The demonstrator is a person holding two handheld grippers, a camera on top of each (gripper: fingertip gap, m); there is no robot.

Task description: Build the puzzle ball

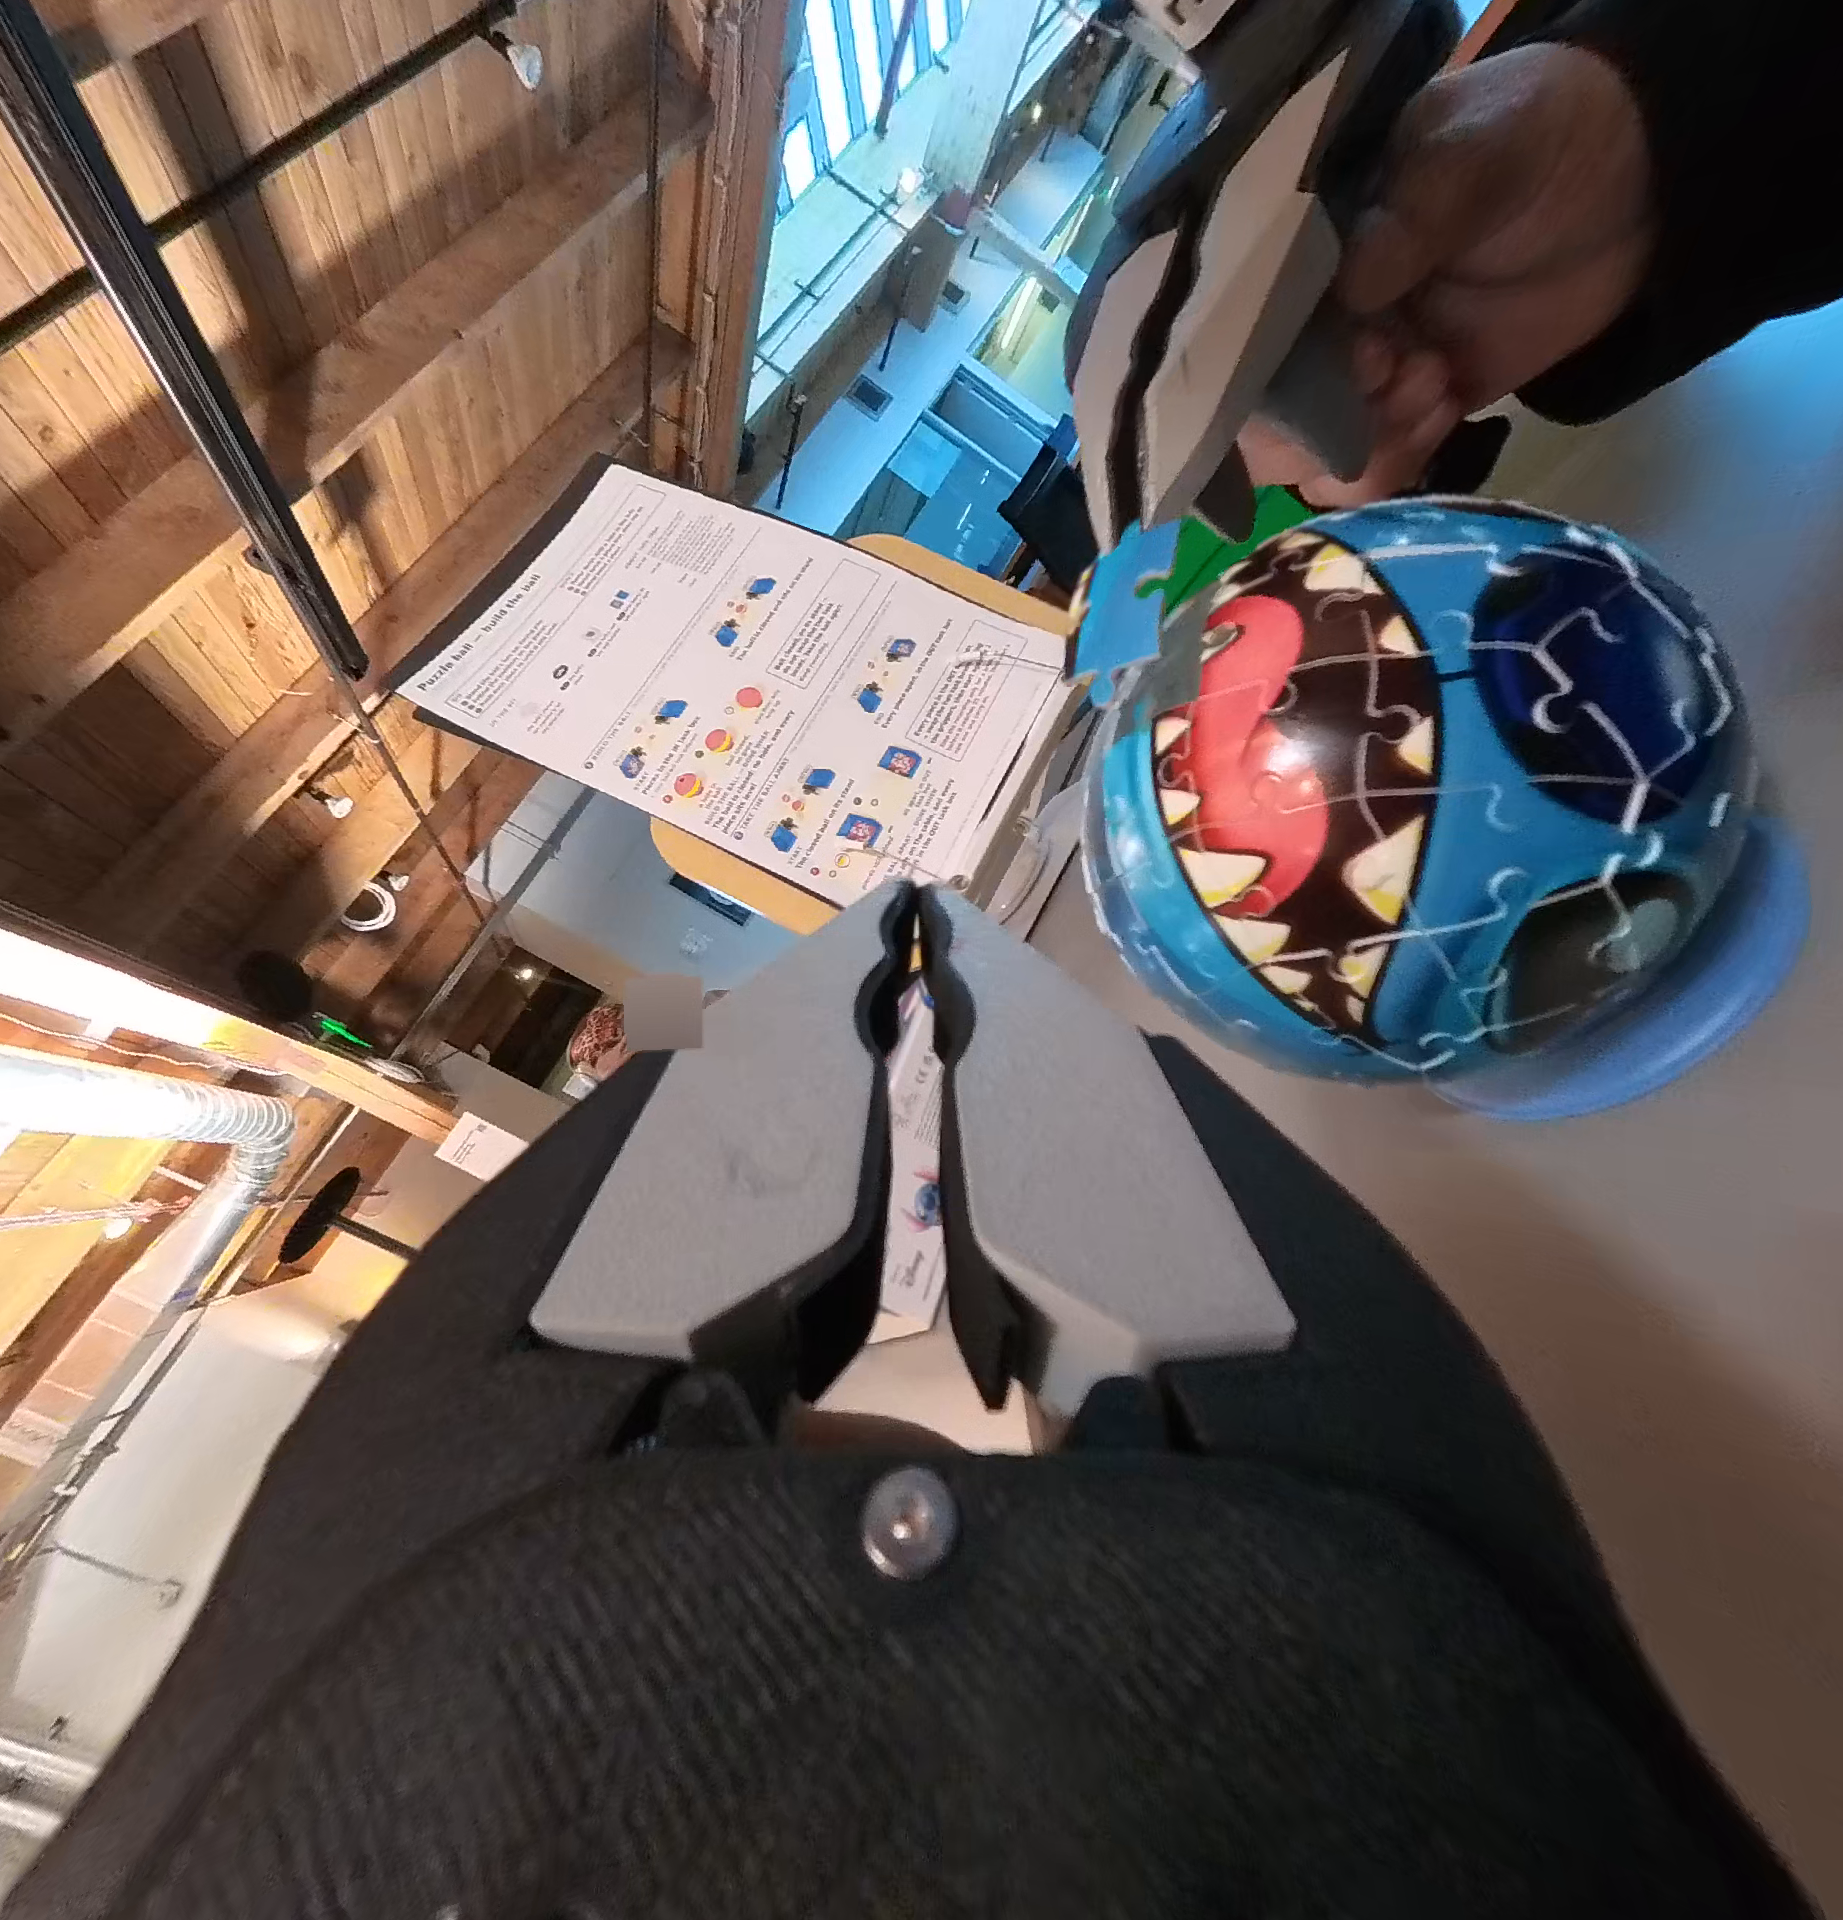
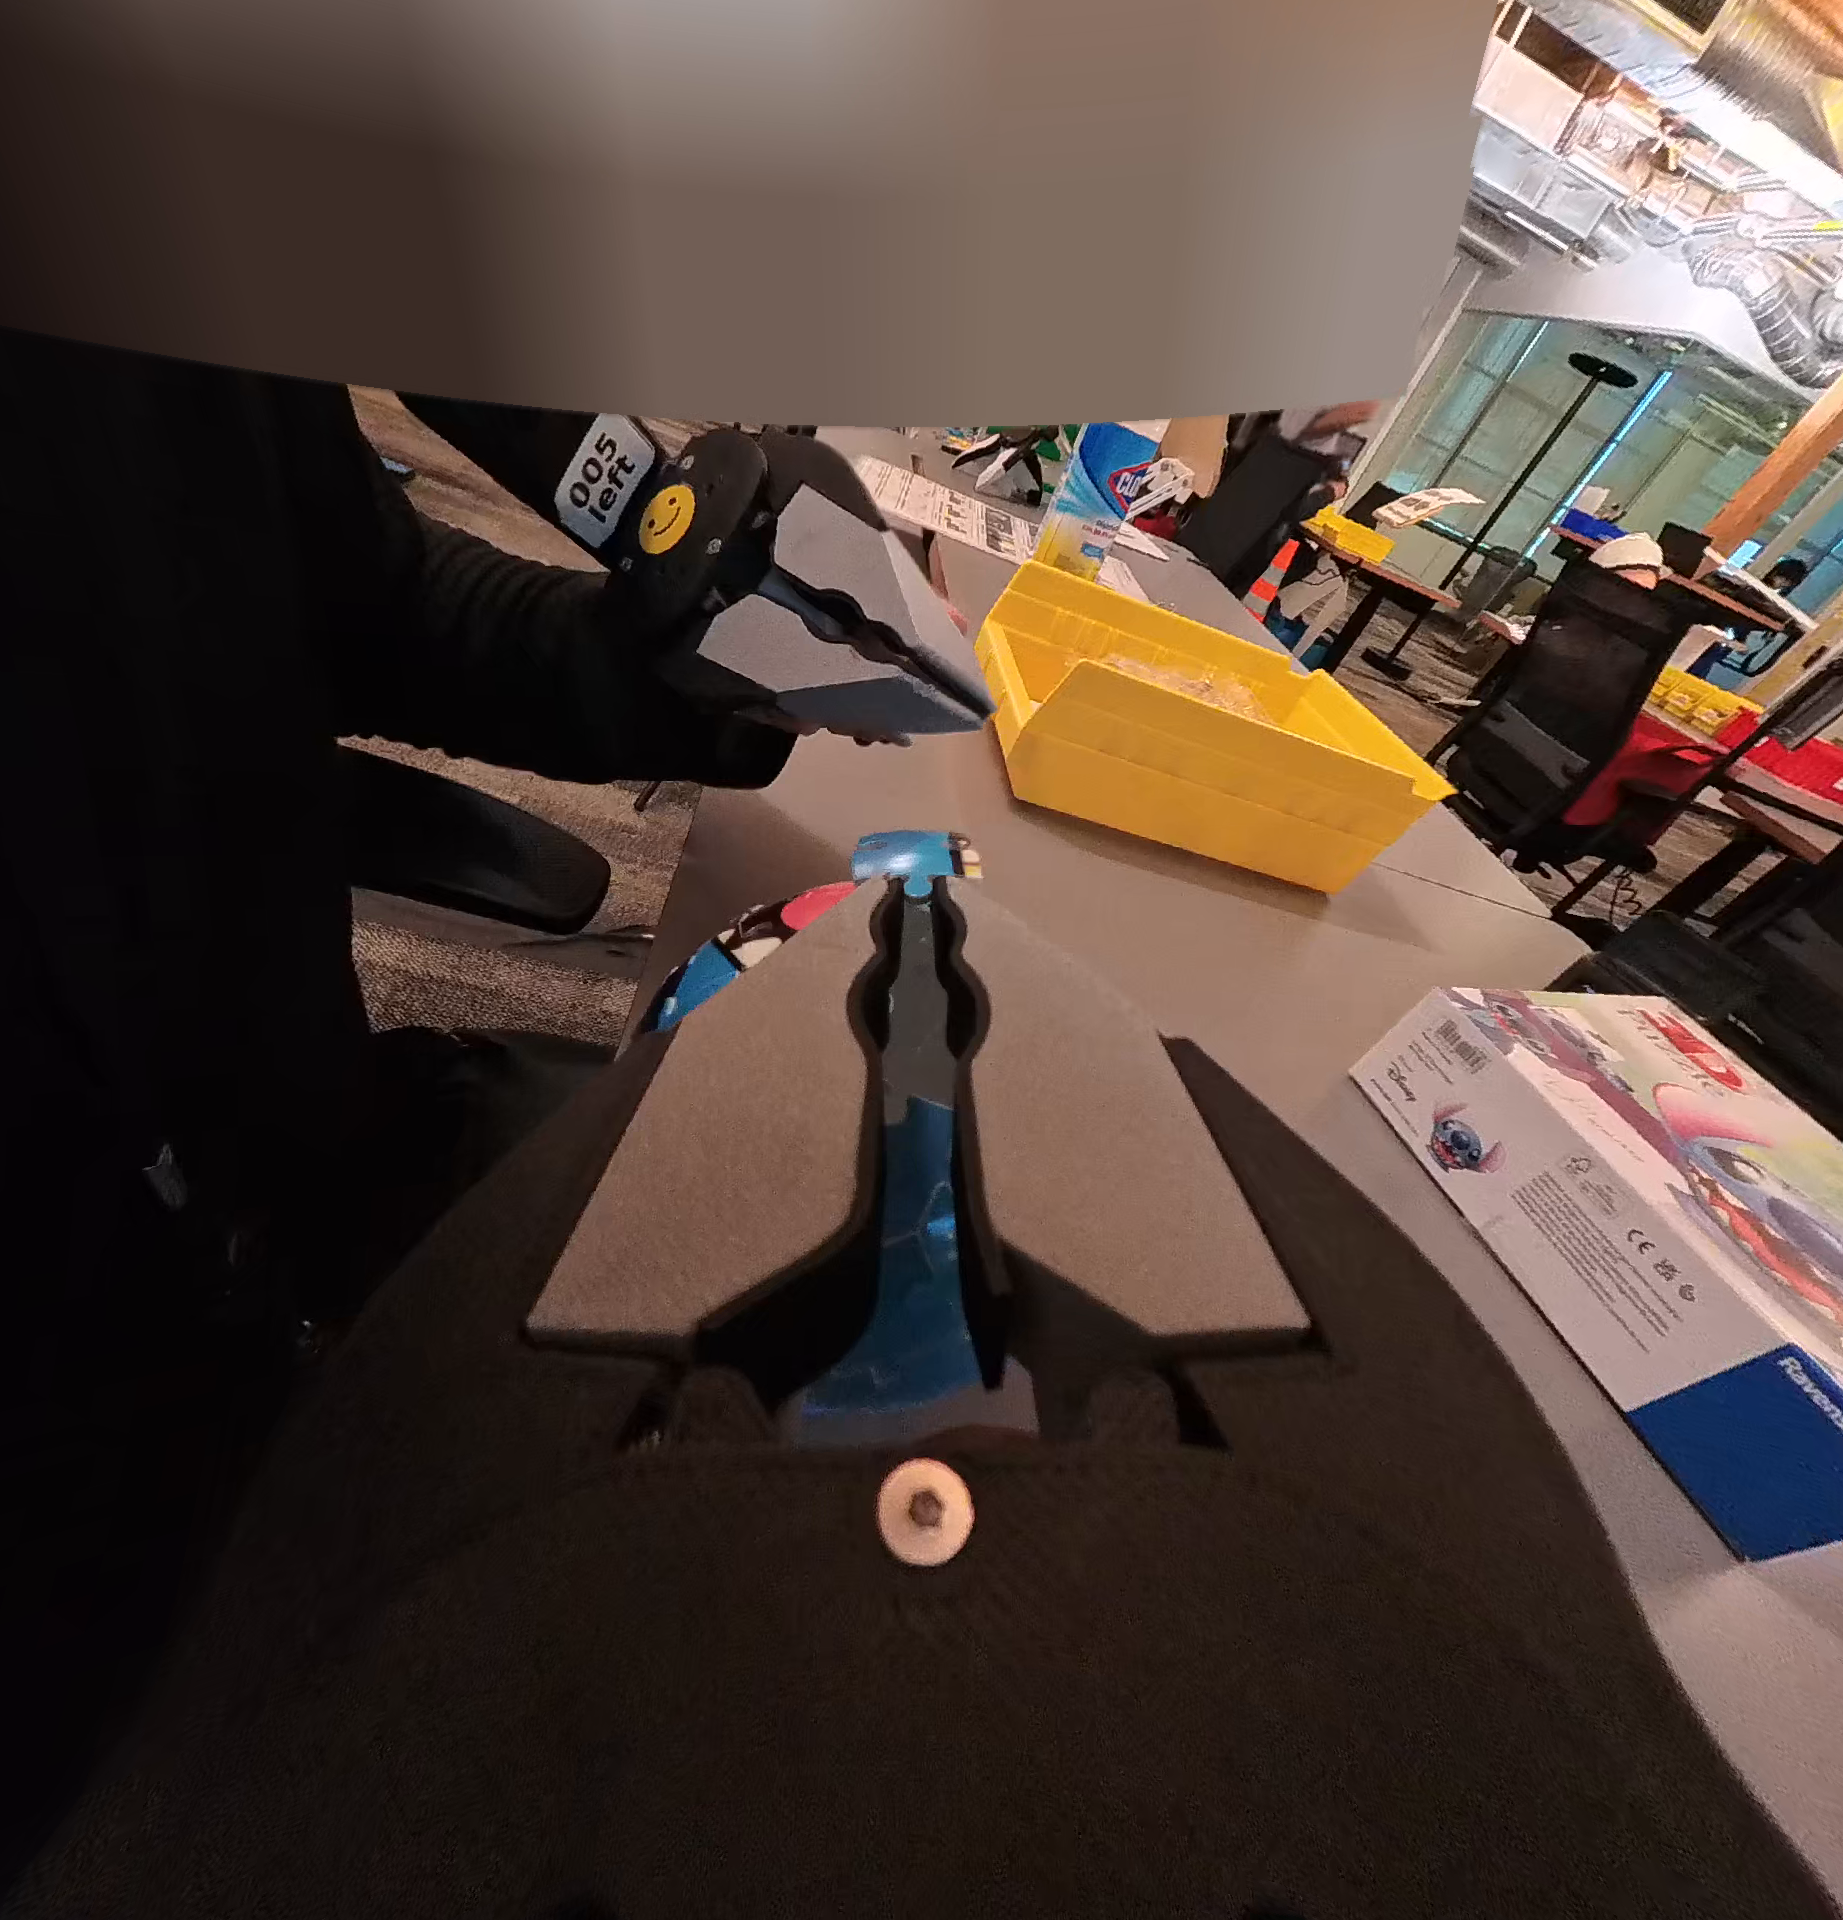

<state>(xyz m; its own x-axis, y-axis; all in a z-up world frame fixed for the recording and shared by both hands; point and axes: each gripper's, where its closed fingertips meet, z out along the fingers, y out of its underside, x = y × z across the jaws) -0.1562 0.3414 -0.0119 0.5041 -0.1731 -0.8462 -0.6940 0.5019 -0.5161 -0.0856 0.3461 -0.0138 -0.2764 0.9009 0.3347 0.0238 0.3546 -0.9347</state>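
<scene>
The blue puzzle ball (image 1: 1416, 790), printed with a toothy mouth, sits on a blue ring stand (image 1: 1675, 1029) on the grey table. My right gripper (image 2: 917, 883) is shut on a blue puzzle piece (image 2: 912, 854) and holds it at the ball's upper edge. In the left wrist view, the right gripper (image 1: 1177, 520) has the piece (image 1: 1135, 613) against a gap where green shows inside. The ball (image 2: 730, 956) lies mostly hidden under the right gripper. My left gripper (image 1: 919, 894) is shut and empty, held off to the side of the ball (image 2: 938, 696).
A yellow bin (image 2: 1187, 727) stands on the table beyond the ball. The puzzle box (image 2: 1675, 1247) lies at the right. An upright instruction sheet (image 1: 771, 686) and a wipes canister (image 2: 1093, 499) are farther back. A person's dark sleeve fills the left side. My hands' fingertips stand some 8 centimetres from each other.
</scene>
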